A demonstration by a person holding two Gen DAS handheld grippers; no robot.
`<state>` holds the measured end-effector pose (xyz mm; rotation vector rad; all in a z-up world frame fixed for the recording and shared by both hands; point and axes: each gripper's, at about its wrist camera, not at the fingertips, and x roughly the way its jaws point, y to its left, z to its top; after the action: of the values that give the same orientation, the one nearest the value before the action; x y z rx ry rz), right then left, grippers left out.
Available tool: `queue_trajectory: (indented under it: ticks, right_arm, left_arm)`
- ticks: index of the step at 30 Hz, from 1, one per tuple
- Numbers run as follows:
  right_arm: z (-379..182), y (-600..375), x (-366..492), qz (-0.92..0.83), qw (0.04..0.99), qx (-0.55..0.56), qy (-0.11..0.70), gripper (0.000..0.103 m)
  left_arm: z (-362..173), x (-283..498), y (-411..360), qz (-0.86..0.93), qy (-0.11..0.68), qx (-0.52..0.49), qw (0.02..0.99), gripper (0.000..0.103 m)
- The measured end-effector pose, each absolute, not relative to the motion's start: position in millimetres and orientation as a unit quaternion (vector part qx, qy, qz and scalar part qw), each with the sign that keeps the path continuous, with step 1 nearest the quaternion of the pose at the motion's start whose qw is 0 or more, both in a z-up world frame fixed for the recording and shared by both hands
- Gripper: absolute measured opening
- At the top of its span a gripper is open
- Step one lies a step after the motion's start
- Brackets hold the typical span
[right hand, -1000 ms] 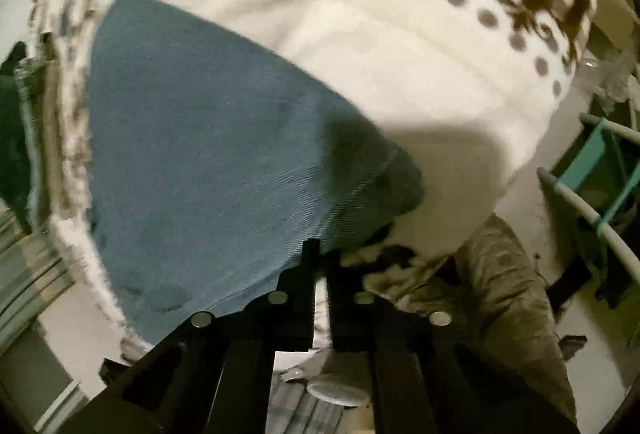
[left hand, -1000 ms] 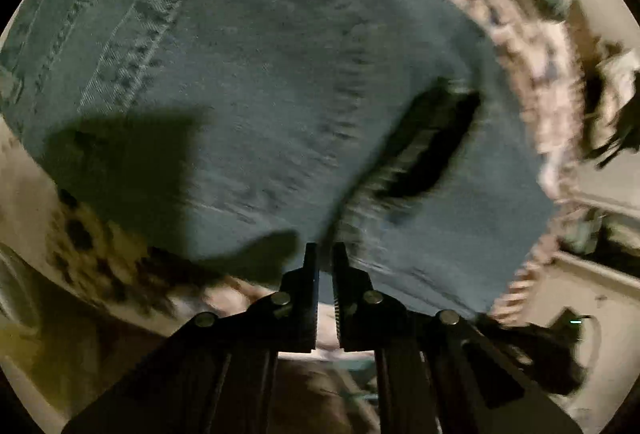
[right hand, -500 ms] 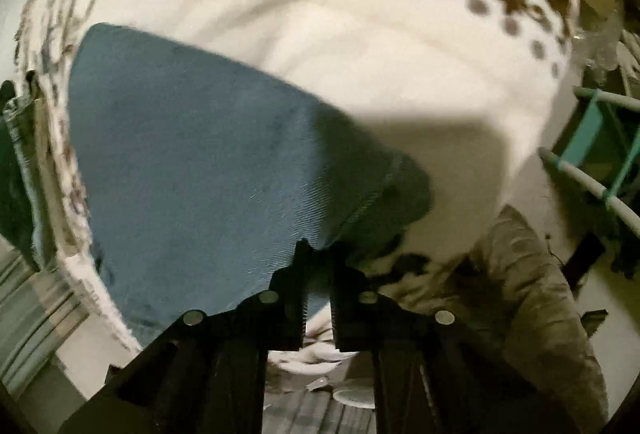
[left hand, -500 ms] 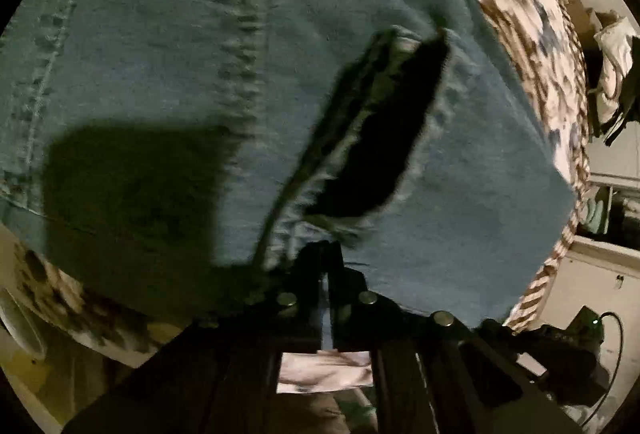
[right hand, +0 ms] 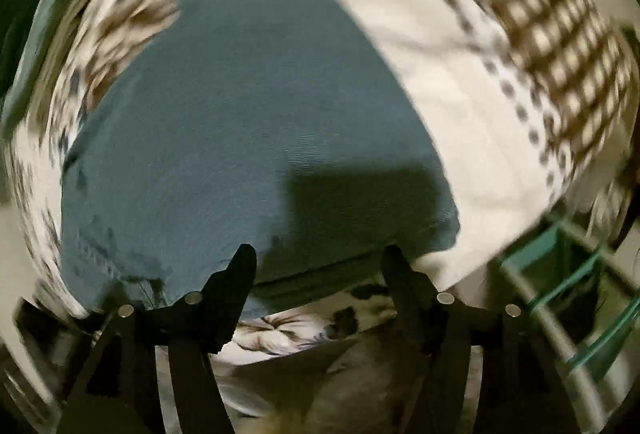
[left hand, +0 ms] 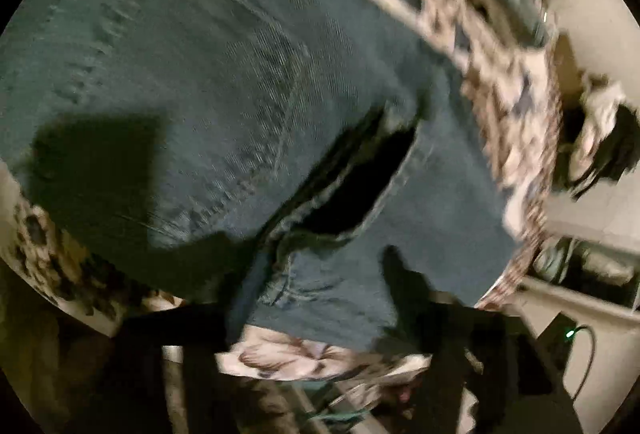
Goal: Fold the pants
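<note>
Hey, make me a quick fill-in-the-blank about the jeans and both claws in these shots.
1. The jeans lie on a patterned ____.
2. The right claw is ____, gripping nothing.
3. The left claw is open above the jeans' dark ____ opening.
4. The jeans are made of blue ____.

Missing words: blanket; open; leg; denim

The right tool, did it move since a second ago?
Yes. The right tool has just opened, letting go of the jeans, and pulled back: the jeans' folded corner now lies beyond its right finger, against the white blanket.
</note>
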<state>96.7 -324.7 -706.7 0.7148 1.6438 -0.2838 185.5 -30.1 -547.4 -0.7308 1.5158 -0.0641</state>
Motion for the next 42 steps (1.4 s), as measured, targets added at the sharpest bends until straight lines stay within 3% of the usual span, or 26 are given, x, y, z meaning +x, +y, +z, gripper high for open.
queue_trajectory:
  ticks: [1, 3, 9, 15, 21, 36, 38, 39, 42]
  right_arm:
    - [-702.1, -317.2, 102.3, -0.110, 0.621, 0.309, 0.712, 0.082]
    - [-692.4, -303.0, 112.2, -0.086, 0.634, 0.298, 0.708, 0.091]
    - [-668.0, -261.8, 137.3, -0.044, 0.690, 0.228, 0.685, 0.092]
    - [-678.3, -238.2, 146.3, -0.021, 0.713, 0.185, 0.676, 0.092]
    - [-700.4, -225.6, 145.5, -0.017, 0.711, 0.178, 0.680, 0.092]
    - [-702.8, -218.4, 147.6, -0.007, 0.701, 0.215, 0.680, 0.092]
    - [-702.1, -221.5, 146.7, -0.007, 0.699, 0.222, 0.680, 0.092]
    - [-701.6, -223.1, 145.9, -0.008, 0.699, 0.223, 0.679, 0.092]
    - [-700.7, -225.3, 144.7, -0.006, 0.700, 0.224, 0.678, 0.092]
  left_arm:
    - [-541.5, 185.9, -21.8, -0.022, 0.663, -0.332, 0.671, 0.065]
    - [-532.0, 183.6, -4.8, -0.008, 0.647, -0.348, 0.678, 0.065]
    - [-525.8, 135.3, 97.6, 0.084, 0.533, -0.480, 0.692, 0.065]
    - [-580.4, 101.3, 165.2, 0.176, 0.463, -0.564, 0.661, 0.065]
    - [-616.2, 120.4, 177.8, 0.160, 0.451, -0.585, 0.655, 0.063]
    - [-636.6, 78.3, 192.4, 0.136, 0.357, -0.667, 0.640, 0.065]
    - [-638.0, 86.1, 195.8, 0.138, 0.355, -0.663, 0.645, 0.070]
    - [-636.8, 91.1, 196.9, 0.136, 0.355, -0.658, 0.650, 0.078]
    - [-631.3, 109.7, 198.7, 0.141, 0.369, -0.637, 0.661, 0.085]
